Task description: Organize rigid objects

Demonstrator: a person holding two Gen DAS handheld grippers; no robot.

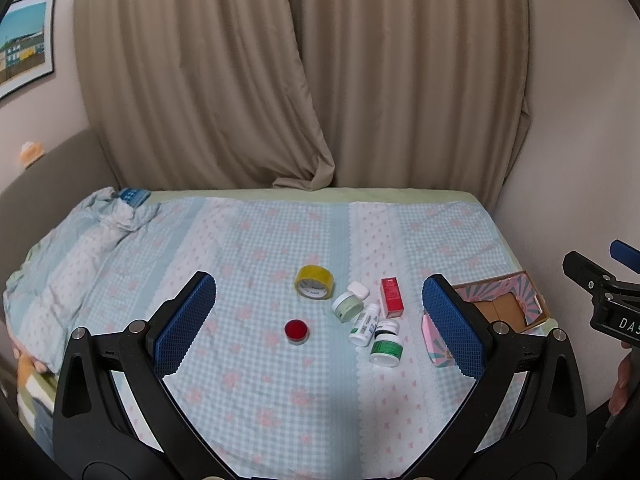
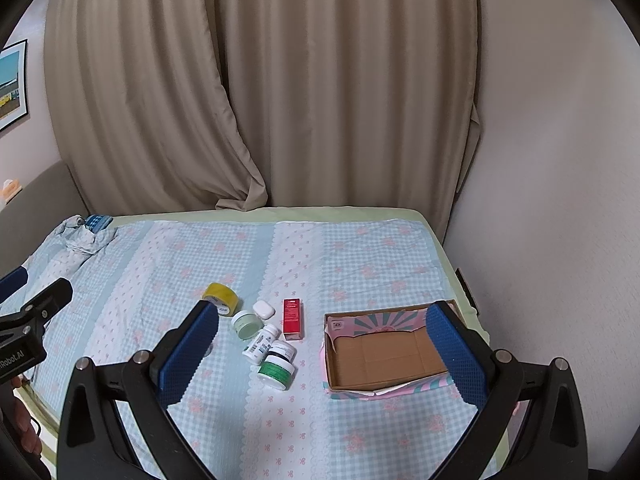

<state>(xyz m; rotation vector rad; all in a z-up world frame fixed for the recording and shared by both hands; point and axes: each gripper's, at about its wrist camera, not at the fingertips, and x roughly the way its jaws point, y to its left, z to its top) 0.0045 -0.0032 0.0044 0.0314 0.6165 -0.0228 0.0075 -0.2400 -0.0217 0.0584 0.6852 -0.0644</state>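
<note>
On the checked bedspread lie a yellow tape roll (image 1: 314,282) (image 2: 221,298), a red-lidded jar (image 1: 297,331), a pale green jar (image 1: 347,306) (image 2: 246,324), a white earbud case (image 1: 358,291) (image 2: 264,309), a white bottle on its side (image 1: 365,324) (image 2: 261,343), a red box (image 1: 391,297) (image 2: 292,318), a black-and-white jar (image 1: 387,329) (image 2: 282,351) and a green-labelled jar (image 1: 385,349) (image 2: 276,371). An empty open cardboard box (image 2: 384,354) (image 1: 504,304) sits to their right. My left gripper (image 1: 320,324) and right gripper (image 2: 322,348) are open, empty, above the bed's near side.
Beige curtains (image 1: 304,80) hang behind the bed. A wall (image 2: 560,200) runs along the right side. Bunched bedding (image 1: 108,208) lies at the far left corner. The bedspread (image 2: 280,420) stretches flat around the objects.
</note>
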